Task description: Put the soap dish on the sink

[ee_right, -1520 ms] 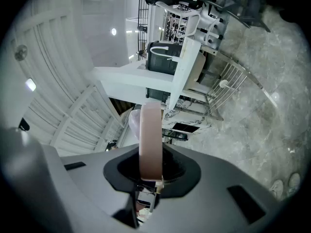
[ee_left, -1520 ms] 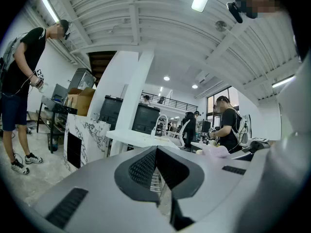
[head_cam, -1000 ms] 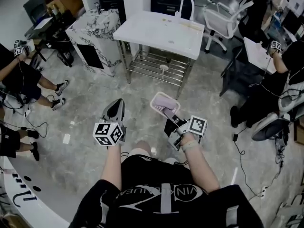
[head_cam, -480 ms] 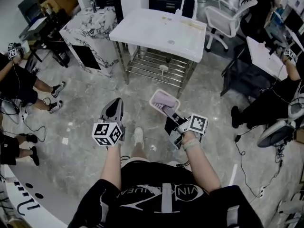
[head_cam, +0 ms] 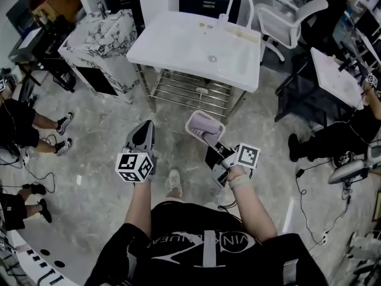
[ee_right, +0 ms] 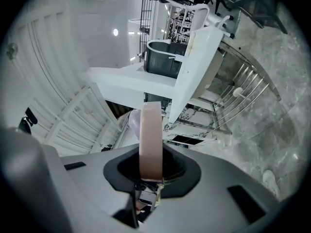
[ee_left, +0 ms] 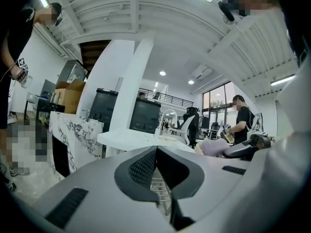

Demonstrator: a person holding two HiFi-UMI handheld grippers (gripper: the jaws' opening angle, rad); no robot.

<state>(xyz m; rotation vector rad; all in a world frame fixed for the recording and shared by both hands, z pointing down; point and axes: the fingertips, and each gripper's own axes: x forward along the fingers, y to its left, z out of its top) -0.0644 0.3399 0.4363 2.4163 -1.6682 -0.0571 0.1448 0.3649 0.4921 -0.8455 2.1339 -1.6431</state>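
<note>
In the head view the white sink (head_cam: pixel 178 46), with a curved white faucet (head_cam: pixel 237 2), stands on a metal frame ahead of me. My right gripper (head_cam: pixel 209 139) is shut on the rim of a pale lilac soap dish (head_cam: pixel 204 126), held above the floor short of the sink. The right gripper view shows the dish (ee_right: pixel 149 135) edge-on between the jaws of that gripper (ee_right: pixel 149 168), with the sink (ee_right: pixel 138 77) beyond. My left gripper (head_cam: pixel 143 132) is shut and holds nothing. In its own view the left gripper (ee_left: pixel 156 153) points level at the sink (ee_left: pixel 129 139), with the dish (ee_left: pixel 214 147) at the right.
A marble-patterned cabinet (head_cam: pixel 98 37) stands left of the sink and a wire shelf (head_cam: pixel 190 89) sits under it. A white chair (head_cam: pixel 289 18) and a white desk (head_cam: pixel 333 70) are at the right. People sit at both sides, with cables on the floor.
The sink and cabinet have come closer and lower in the head view as I walk toward them. Both grippers keep their pose, and the dish stays in the right one.
</note>
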